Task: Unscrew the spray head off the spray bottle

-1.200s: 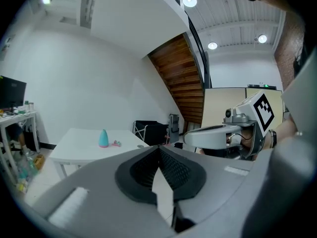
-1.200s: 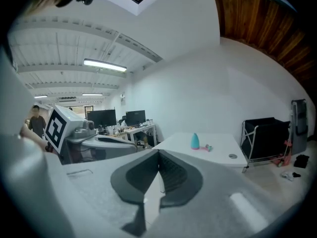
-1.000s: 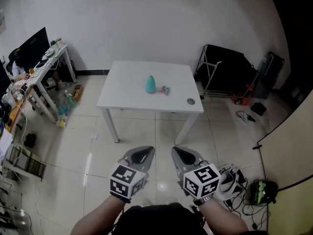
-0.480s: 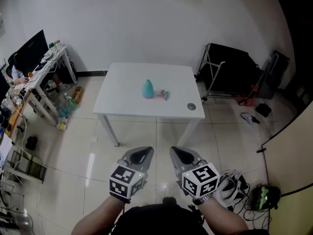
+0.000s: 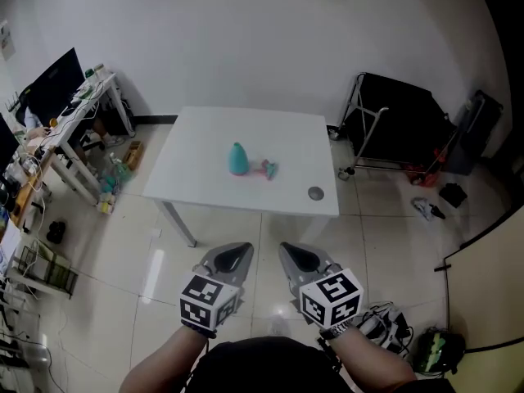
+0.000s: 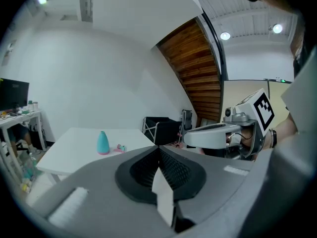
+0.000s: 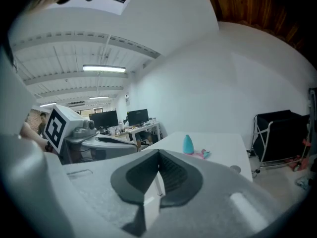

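A teal spray bottle (image 5: 237, 159) stands upright on a white table (image 5: 205, 178), with a pink and teal spray head (image 5: 266, 169) lying beside it on its right. Both appear small in the left gripper view, bottle (image 6: 102, 143) and head (image 6: 120, 148), and in the right gripper view, bottle (image 7: 188, 144) and head (image 7: 201, 154). My left gripper (image 5: 231, 256) and right gripper (image 5: 296, 257) hang side by side over the floor, well short of the table's near edge. Both are shut with nothing between the jaws.
A small grey disc (image 5: 315, 192) lies near the table's front right corner. A black folding frame (image 5: 393, 129) stands to the table's right. A cluttered desk with a monitor (image 5: 53, 84) lines the left wall. Cables and gear (image 5: 434, 346) lie on the floor at right.
The view has come closer to the table, which now sits lower and larger in the head view. Both grippers stayed shut and side by side.
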{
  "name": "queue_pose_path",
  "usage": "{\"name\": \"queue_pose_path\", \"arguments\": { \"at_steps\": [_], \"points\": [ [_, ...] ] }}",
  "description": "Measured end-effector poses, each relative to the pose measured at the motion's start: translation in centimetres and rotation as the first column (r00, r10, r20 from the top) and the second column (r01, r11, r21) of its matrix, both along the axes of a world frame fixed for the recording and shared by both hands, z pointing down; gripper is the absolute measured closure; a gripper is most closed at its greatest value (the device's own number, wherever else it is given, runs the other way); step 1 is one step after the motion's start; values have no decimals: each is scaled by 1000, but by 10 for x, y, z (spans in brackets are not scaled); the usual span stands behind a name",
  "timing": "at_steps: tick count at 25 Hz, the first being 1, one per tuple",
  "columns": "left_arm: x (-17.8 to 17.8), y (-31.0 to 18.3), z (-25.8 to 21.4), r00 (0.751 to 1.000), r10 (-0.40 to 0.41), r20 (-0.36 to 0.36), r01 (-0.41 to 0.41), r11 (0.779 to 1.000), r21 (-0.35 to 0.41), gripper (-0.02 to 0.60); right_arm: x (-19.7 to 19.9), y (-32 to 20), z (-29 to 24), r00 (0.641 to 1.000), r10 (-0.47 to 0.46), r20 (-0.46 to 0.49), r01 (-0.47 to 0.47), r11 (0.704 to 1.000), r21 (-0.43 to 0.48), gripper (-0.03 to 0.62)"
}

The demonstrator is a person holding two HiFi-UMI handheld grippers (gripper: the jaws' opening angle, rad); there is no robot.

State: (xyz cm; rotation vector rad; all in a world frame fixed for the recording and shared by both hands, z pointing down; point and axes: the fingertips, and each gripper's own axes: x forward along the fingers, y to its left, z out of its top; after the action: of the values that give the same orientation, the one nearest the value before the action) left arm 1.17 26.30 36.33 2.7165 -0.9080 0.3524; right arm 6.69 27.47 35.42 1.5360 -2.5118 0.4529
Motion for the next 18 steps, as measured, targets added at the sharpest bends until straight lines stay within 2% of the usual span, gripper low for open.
{"name": "queue_pose_path", "arguments": {
  "at_steps": [8, 18],
  "points": [
    [36, -18, 8, 998, -63, 23, 63, 998, -19, 565, 38, -24, 8, 998, -57, 16, 58, 998, -14, 602],
    [54, -34, 22, 995, -75, 61, 77, 997, -32, 565, 56, -42, 21, 996, -77, 37, 78, 996, -35, 602]
  ]
}}
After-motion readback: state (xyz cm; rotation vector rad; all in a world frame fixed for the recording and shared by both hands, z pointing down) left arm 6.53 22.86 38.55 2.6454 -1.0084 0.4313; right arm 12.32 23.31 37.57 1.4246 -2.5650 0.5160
